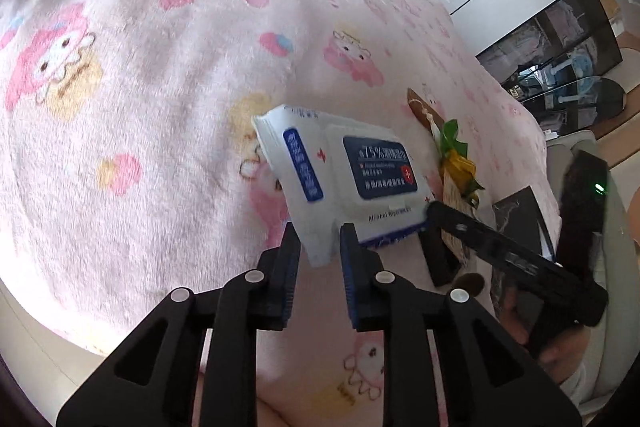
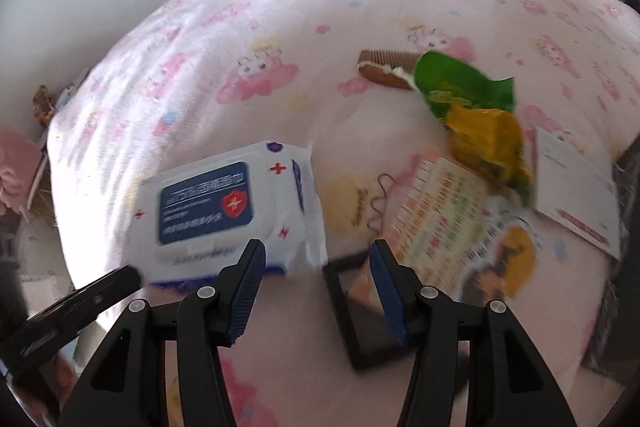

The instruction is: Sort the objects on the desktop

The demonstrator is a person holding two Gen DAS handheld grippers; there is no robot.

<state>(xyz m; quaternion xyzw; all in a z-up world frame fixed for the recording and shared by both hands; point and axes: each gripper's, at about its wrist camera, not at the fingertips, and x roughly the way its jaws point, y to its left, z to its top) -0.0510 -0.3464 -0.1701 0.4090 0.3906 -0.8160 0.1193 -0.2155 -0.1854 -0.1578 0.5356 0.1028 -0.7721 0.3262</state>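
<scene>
**Wipes pack lifted for sorting**

The left gripper [image 1: 320, 247] pinches the corner of the alcohol wipes pack [image 1: 344, 171], held above the pink blanket [image 1: 140, 107]. The right gripper [image 2: 316, 267] hangs with jaws spread over a black frame [image 2: 352, 315]. Next, probably: carry the pack to its place, clear of the snack packet [image 2: 480, 123].
</scene>
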